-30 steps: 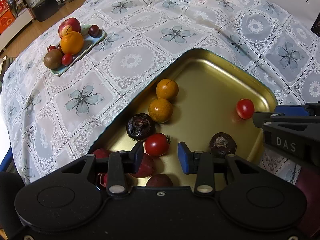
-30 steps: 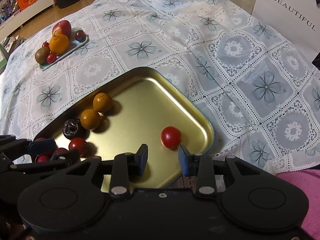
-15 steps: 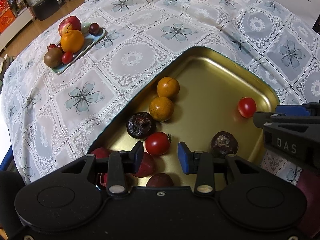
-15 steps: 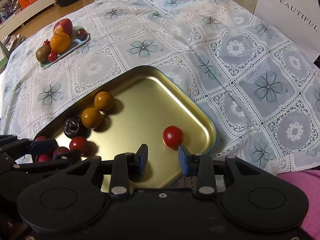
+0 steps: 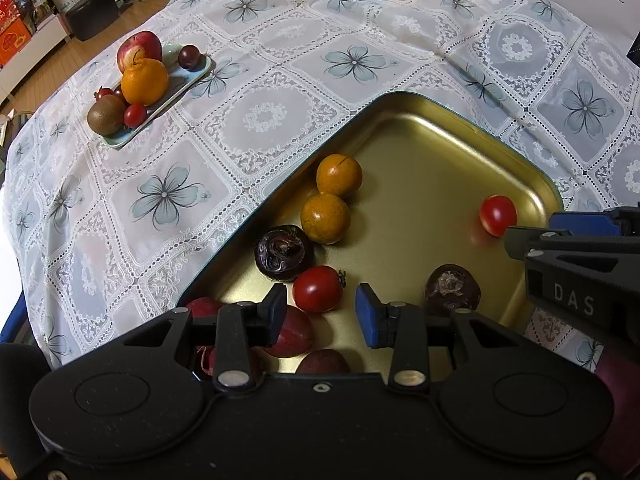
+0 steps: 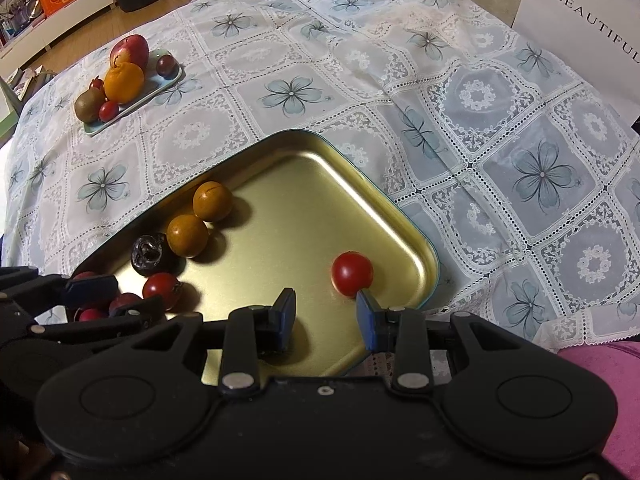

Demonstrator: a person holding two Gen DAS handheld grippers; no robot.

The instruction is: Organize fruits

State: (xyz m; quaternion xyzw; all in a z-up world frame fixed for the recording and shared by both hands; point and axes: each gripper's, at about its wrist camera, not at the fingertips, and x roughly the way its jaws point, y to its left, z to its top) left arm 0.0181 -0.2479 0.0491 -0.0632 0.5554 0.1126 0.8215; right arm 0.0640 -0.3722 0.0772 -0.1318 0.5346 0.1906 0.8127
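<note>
A gold metal tray point(image 5: 440, 148) point(image 6: 304, 160) holds loose fruit: two orange fruits point(image 5: 339, 175) point(image 5: 325, 218), two dark wrinkled fruits point(image 5: 283, 252) point(image 5: 452, 289), red tomatoes and dark red plums. My left gripper point(image 5: 321, 310) is open and empty, just behind a red tomato point(image 5: 318, 289). My right gripper point(image 6: 326, 314) is open and empty, just behind a second red tomato point(image 6: 352, 273) near the tray's right corner; this tomato also shows in the left wrist view point(image 5: 497, 215).
A pale green plate point(image 5: 188, 76) point(image 6: 168, 80) at the far left carries an apple, an orange, a kiwi, a plum and small tomatoes. A white paper bag point(image 6: 588, 20) stands at the far right. A lace tablecloth point(image 5: 280, 112) covers the table.
Both grippers have moved slightly forward over the tray. The tomatoes sit closer to the open fingertips. No fruit has moved.
</note>
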